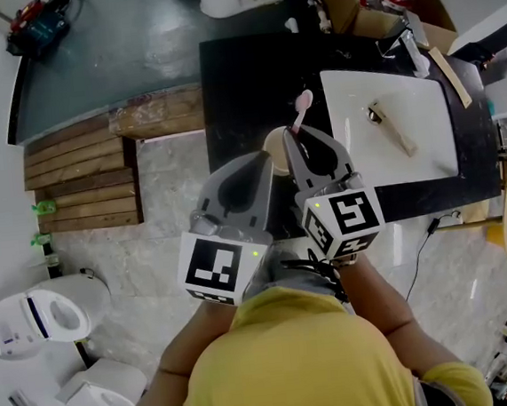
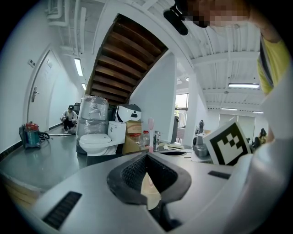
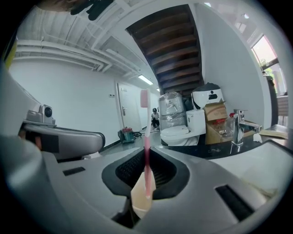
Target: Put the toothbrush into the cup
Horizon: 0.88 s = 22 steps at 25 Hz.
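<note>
Right tongs (image 1: 298, 138) clamped on pink toothbrush (image 1: 304, 103), left tongs (image 1: 265, 161) – pinching beige cup (image 1: 275, 144)

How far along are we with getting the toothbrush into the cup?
Done: the right gripper grips the pink toothbrush upright, and the left gripper is shut on the cup. In hand: the handle's lower end sits at the cup's mouth. Left: lower it fully and release, since the jaws are on the handle and the brush head stands well above the rim.
</note>
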Motion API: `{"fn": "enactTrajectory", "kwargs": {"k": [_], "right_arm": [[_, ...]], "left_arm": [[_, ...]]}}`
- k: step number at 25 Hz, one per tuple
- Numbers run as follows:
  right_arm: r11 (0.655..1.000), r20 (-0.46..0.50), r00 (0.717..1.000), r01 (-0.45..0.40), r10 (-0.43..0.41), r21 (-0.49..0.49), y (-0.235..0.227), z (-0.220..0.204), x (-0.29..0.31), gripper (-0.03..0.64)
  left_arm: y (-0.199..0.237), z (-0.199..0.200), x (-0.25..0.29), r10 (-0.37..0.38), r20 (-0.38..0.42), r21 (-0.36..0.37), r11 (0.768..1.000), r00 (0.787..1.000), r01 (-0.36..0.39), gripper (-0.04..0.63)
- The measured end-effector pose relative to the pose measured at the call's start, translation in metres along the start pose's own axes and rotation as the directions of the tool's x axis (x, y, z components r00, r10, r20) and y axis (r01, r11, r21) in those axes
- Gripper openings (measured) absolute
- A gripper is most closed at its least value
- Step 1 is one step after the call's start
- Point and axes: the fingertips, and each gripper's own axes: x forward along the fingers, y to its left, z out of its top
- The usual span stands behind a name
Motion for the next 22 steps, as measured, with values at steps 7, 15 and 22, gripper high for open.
{"fn": "enactTrajectory", "kwargs": {"k": [7, 15, 22], "right_arm": [[1.000, -0.060, 0.998, -0.006, 0.007, 0.016, 0.000, -0.016, 0.006, 0.046], [1.000, -0.103, 0.995, 0.004, -0.003, 0.012, -0.002, -0.024, 0.008, 0.048], [1.000, -0.119, 0.993, 0.002, 0.000, 0.015, -0.001, -0.028, 0.007, 0.048]], "left_arm": [[0.000, -0.001, 0.002, -0.001, 0.004, -0.006, 1.000, 1.000, 0.001, 0.011], [0.001, -0.002, 0.000, 0.000, -0.004, -0.002, 1.000, 1.000, 0.000, 0.011], [-0.001, -0.002, -0.003, 0.003, -0.002, -0.003, 1.000, 1.000, -0.003, 0.011]]}}
